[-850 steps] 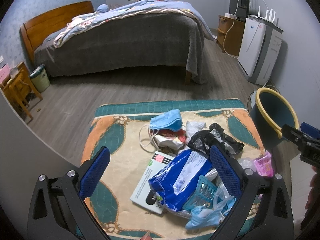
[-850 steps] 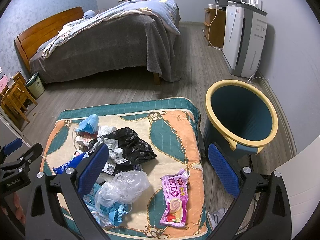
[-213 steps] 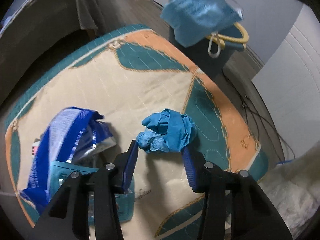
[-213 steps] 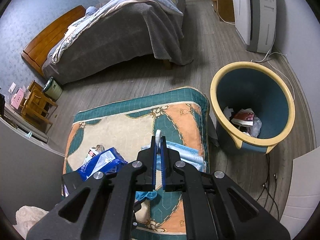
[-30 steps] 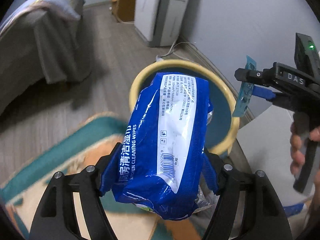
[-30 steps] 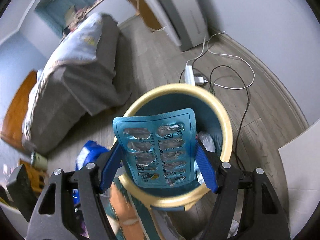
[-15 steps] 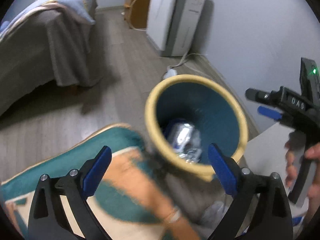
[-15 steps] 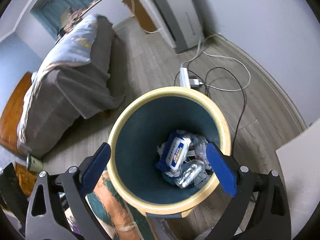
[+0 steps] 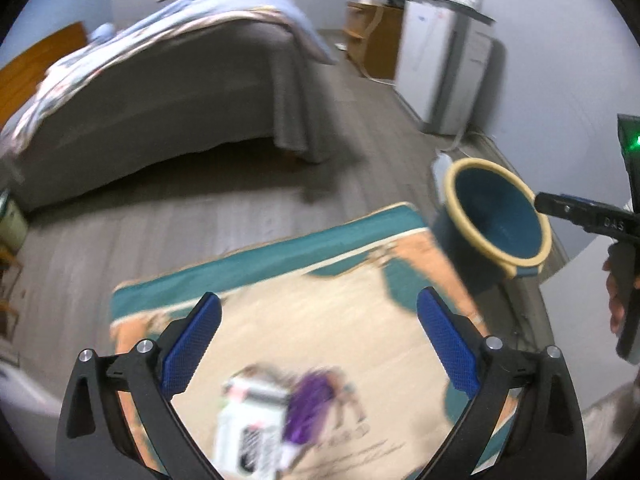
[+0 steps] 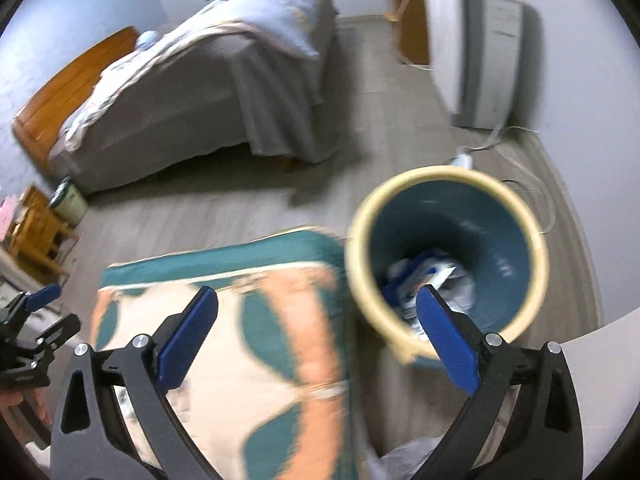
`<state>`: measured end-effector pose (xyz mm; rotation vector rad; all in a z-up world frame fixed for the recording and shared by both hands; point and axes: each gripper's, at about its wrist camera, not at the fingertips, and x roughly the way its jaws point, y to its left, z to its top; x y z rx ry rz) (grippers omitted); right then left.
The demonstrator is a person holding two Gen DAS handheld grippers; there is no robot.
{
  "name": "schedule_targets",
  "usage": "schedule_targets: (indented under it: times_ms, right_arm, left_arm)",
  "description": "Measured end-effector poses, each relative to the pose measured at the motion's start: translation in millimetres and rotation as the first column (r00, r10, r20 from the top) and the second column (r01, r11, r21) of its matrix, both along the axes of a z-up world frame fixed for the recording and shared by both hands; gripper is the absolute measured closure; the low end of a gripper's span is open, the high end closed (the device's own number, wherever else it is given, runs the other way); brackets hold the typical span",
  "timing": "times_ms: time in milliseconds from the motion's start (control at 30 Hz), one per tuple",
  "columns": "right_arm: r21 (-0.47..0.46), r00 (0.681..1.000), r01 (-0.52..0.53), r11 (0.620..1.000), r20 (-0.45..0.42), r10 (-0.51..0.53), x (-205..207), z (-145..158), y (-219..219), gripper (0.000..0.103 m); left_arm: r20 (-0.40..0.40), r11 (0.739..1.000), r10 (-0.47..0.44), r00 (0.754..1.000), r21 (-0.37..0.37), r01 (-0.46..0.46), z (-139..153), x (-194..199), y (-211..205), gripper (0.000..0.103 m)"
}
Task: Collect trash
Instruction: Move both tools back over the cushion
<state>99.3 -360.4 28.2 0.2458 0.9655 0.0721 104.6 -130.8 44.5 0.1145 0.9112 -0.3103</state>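
My left gripper (image 9: 318,344) is open and empty above the patterned quilt pad (image 9: 360,312). Below it, blurred, lie a white box (image 9: 248,428) and a purple wrapper (image 9: 308,404). The teal bin with a yellow rim (image 9: 498,210) stands off the pad's far right corner. My right gripper (image 10: 318,340) is open and empty, over the pad's right edge (image 10: 304,328) beside the bin (image 10: 444,256). Trash, including the blue wipes pack (image 10: 404,284), lies in the bin's bottom.
A bed with a grey cover (image 9: 168,92) stands beyond the pad across bare wood floor. A white appliance (image 9: 440,64) and a wooden cabinet (image 9: 372,48) stand by the right wall. A power strip and cables (image 10: 464,160) lie behind the bin. A small wooden stool (image 10: 32,232) is at far left.
Both grippers have pulled back from the bin toward the pad. A second ago the left held the blue wipes pack and the right a blister pack; both now lie in the bin.
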Motion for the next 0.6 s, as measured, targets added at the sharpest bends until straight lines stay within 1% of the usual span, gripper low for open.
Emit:
schedule_targets:
  times_ms: [33,100,133,200,233,300,333,400,500,600]
  right_arm:
    - [0.003,1.000,-0.022,1.000,0.001,0.022,-4.4,1.5,19.0,0.006]
    - [-0.007,0.999,-0.047,0.999,-0.006,0.047,-10.2,0.7,42.9,0.006]
    - [-0.016,0.997,-0.070,0.997,-0.018,0.070,-14.3,-3.2,62.3,0.006]
    - [-0.022,0.994,-0.102,0.995,-0.041,0.101,-17.5,-10.2,84.2,0.006]
    - [-0.026,0.991,-0.119,0.993,-0.057,0.118,-20.0,-15.5,98.4,0.006]
    - [-0.039,0.986,-0.145,0.989,-0.088,0.142,-21.7,-25.0,119.6,0.006]
    - [-0.041,0.983,-0.156,0.987,-0.103,0.151,-22.0,-30.0,131.2,0.006]
    - [-0.034,0.977,-0.175,0.984,-0.128,0.170,-20.1,-40.9,152.0,0.006]
    - [-0.056,0.969,-0.193,0.980,-0.169,0.181,-16.1,-57.4,174.8,0.006]
    - [-0.068,0.960,-0.206,0.976,-0.210,0.188,-12.4,-75.6,194.2,0.006]
  left_arm:
    - [0.002,1.000,0.024,1.000,-0.001,-0.024,-0.3,-4.8,14.2,0.006]
    - [0.006,0.998,0.066,0.998,0.008,-0.066,-3.7,-13.5,36.3,0.006]
    - [0.001,0.995,0.095,0.995,0.009,-0.095,-7.7,-17.3,51.0,0.006]
    - [-0.025,0.990,0.141,0.990,0.005,-0.141,-17.8,-22.0,73.0,0.006]
    - [-0.050,0.985,0.171,0.984,0.005,-0.171,-24.2,-22.5,85.9,0.006]
    - [-0.060,0.981,0.191,0.980,-0.007,-0.192,-27.7,-22.5,95.5,0.006]
    - [-0.054,0.981,0.192,0.980,-0.017,-0.193,-28.4,-24.1,102.0,0.006]
    - [-0.050,0.983,0.183,0.982,-0.015,-0.183,-32.0,-26.6,104.3,0.006]
    - [-0.056,0.990,0.144,0.988,0.020,-0.143,-44.3,-27.9,106.4,0.006]
    - [-0.070,0.994,0.090,0.993,0.071,-0.085,-59.6,-27.4,104.1,0.006]
